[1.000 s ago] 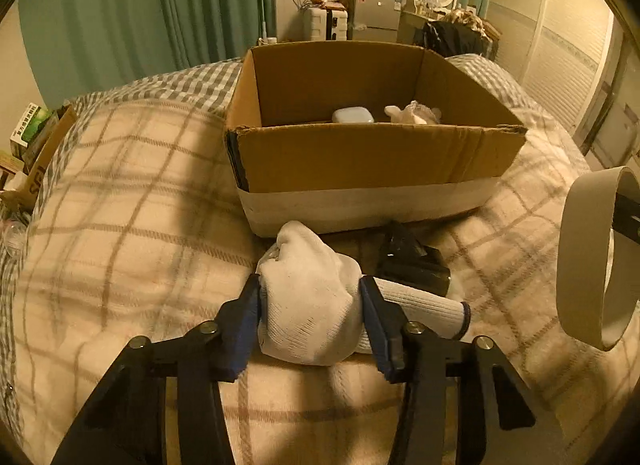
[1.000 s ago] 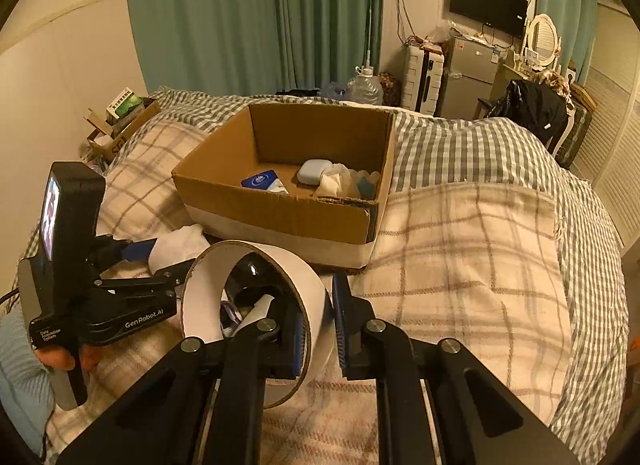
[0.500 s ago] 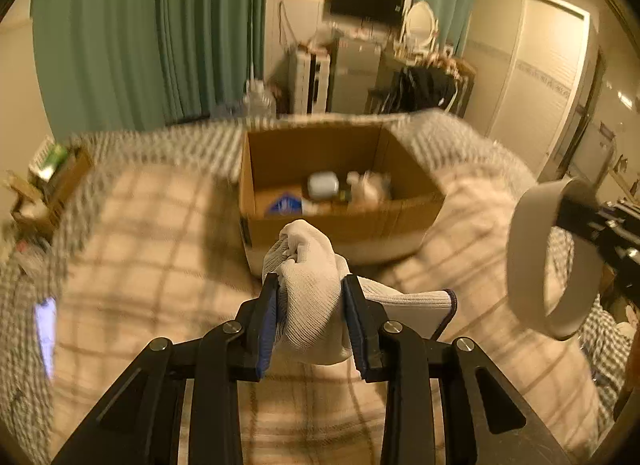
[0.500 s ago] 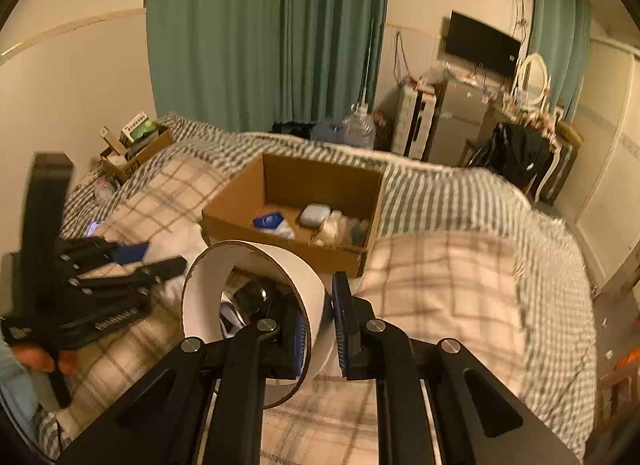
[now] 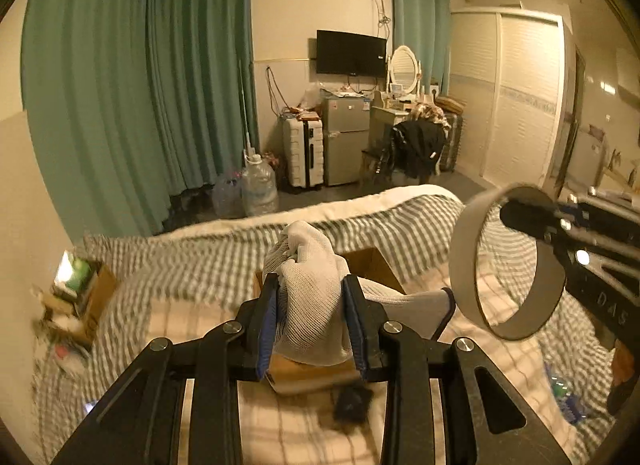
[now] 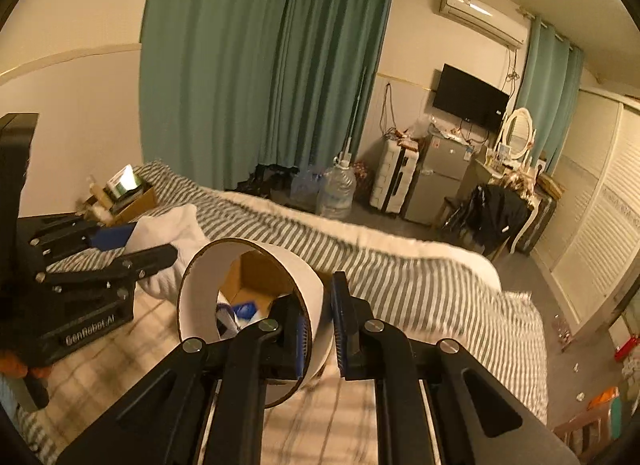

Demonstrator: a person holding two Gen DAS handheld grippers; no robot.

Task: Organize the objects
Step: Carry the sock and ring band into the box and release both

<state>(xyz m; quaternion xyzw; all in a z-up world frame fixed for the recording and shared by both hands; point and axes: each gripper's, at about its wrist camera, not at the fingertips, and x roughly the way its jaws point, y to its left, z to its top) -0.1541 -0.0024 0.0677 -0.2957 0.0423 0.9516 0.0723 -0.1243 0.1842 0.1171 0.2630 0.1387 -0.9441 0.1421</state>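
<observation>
Left gripper (image 5: 312, 321): jaws clamped on a white glove (image 5: 308, 285) — above the box (image 5: 372, 265).
Right gripper (image 6: 320, 321): jaws pinching the wall of a tape ring (image 6: 252, 305) — at 3 o'clock of the glove.

Both grippers lifted glove (image 5: 308, 297) and ring (image 6: 256, 305) higher

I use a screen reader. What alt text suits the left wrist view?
The left tool grips a white knit glove above a cardboard box on a checked bed. At right, the right tool holds a wide ring.
</observation>
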